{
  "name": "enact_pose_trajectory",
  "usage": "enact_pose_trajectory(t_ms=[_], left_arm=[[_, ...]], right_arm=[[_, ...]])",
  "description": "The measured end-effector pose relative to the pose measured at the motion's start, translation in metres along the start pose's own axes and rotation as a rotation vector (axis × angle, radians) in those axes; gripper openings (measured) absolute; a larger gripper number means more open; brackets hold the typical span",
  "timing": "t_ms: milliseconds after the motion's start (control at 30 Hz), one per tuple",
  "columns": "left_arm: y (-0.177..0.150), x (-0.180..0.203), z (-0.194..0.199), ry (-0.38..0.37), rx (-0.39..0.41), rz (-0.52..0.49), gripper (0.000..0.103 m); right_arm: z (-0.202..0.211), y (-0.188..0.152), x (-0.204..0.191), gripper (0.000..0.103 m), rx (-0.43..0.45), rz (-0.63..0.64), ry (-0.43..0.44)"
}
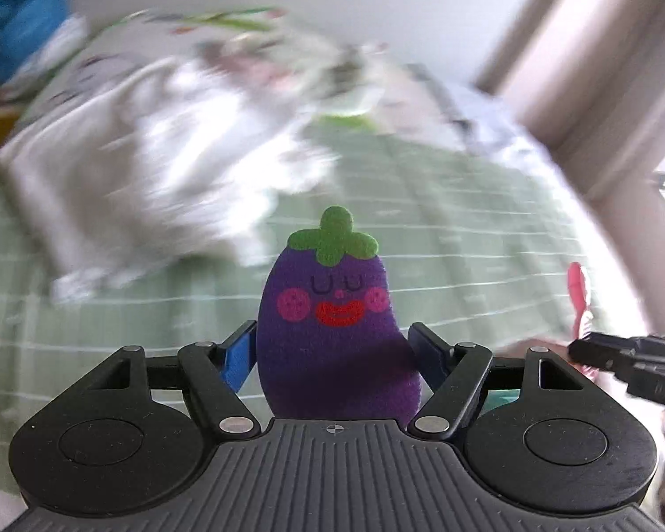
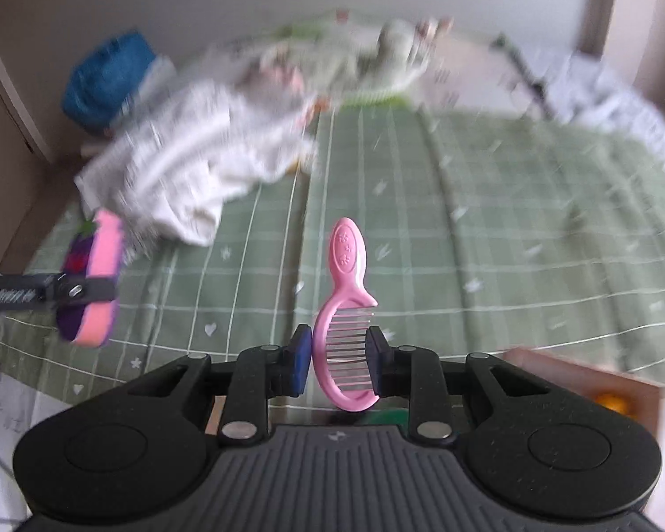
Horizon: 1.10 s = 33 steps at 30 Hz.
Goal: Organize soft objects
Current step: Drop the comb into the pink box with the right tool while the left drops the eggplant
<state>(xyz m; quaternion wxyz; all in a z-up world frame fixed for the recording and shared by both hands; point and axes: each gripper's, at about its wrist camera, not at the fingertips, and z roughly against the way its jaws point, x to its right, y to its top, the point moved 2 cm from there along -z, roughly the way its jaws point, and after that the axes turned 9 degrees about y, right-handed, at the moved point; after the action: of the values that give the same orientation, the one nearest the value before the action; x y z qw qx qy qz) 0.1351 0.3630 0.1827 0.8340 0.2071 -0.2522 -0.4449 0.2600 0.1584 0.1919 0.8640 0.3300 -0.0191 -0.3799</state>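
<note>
Over the green checked bedspread, w/ a white cloth heap at its far left, we hold both tools aloft. Left gripper is clamped on the purple eggplant plush, upright btwn the pads. Right gripper pinches the pink comb, handle up.

A pink comb is clamped upright in the right gripper at lower centre; a purple eggplant plush is seen at left, above the green bed.
</note>
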Motion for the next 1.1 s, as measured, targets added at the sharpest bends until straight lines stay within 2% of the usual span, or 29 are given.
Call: enact_pose_trajectory(t_ms=[167,267,300,367,467,533,600,700,767,867,900,967,1033,1100], left_arm=[[-0.01,0.108,0.024,-0.195,-0.006,-0.088,0.078],[-0.016,0.169,0.019,-0.339,-0.061,-0.095,0.079],[-0.018,0.187,0.012,-0.384,-0.089,-0.091,0.079],[-0.025,0.217,-0.005,-0.426,-0.145,-0.094,0.079],[-0.044,0.245,-0.04,-0.414,-0.219,-0.115,0.079],[-0.06,0.254,-0.062,-0.445,-0.266,-0.154,0.079],[-0.072,0.253,-0.077,-0.51,-0.265,-0.166,0.079],[-0.082,0.259,-0.086,-0.451,-0.212,-0.265,0.079],[-0.087,0.265,-0.085,-0.429,-0.208,-0.313,0.079],[-0.088,0.256,-0.087,-0.486,-0.247,-0.219,0.078],[-0.089,0.255,-0.086,-0.488,-0.245,-0.215,0.077],[-0.085,0.248,-0.083,-0.532,-0.208,-0.191,0.077],[-0.083,0.239,-0.071,-0.521,-0.127,-0.16,0.077],[-0.079,0.229,-0.059,-0.542,-0.093,-0.147,0.077]], right_arm=[[0.102,-0.017,0.032,0.026,0.142,0.003,-0.054],[0.143,-0.033,0.067,0.026,0.204,-0.04,-0.087],[0.149,-0.038,0.082,0.026,0.213,-0.076,-0.094],[0.151,-0.046,0.11,0.026,0.197,-0.151,-0.08],[0.132,-0.066,0.145,0.026,0.122,-0.206,-0.032],[0.116,-0.08,0.159,0.026,0.087,-0.238,-0.055],[0.103,-0.091,0.17,0.027,0.054,-0.243,-0.071],[0.097,-0.107,0.176,0.027,0.036,-0.226,-0.082],[0.094,-0.11,0.178,0.027,0.039,-0.235,-0.07],[0.094,-0.111,0.177,0.028,0.048,-0.241,-0.055],[0.094,-0.111,0.175,0.028,0.049,-0.237,-0.065],[0.095,-0.11,0.17,0.028,0.052,-0.216,-0.101],[0.098,-0.109,0.166,0.028,0.061,-0.204,-0.124],[0.099,-0.108,0.166,0.028,0.076,-0.216,-0.118]])
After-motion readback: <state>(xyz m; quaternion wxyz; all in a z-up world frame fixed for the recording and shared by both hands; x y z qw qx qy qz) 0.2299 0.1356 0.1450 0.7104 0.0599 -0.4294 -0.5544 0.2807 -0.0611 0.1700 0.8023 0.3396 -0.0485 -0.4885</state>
